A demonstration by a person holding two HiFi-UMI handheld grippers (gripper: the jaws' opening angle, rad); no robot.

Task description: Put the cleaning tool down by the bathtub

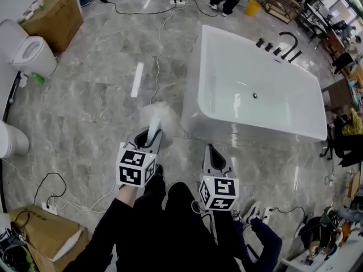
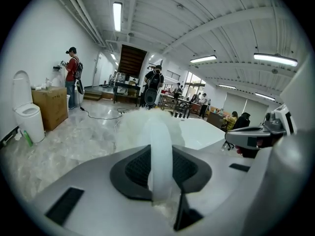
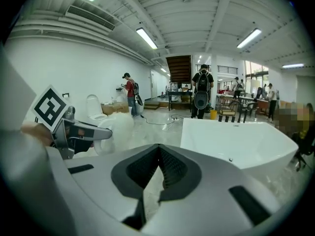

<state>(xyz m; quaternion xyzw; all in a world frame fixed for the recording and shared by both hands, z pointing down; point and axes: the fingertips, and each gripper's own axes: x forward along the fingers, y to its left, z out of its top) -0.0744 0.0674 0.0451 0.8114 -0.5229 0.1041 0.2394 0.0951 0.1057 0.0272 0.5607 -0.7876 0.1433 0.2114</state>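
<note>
The left gripper clamps the fluffy cleaning tool by its white handle, head forward over the floor, apparently ready to set down. The right gripper is closed and empty, shown clearly only by its own view. The head view alone shows the tool short of the bathtub.

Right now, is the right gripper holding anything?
No: the right gripper has its jaws closed together on nothing, while the cleaning tool sits in the left gripper.
</note>
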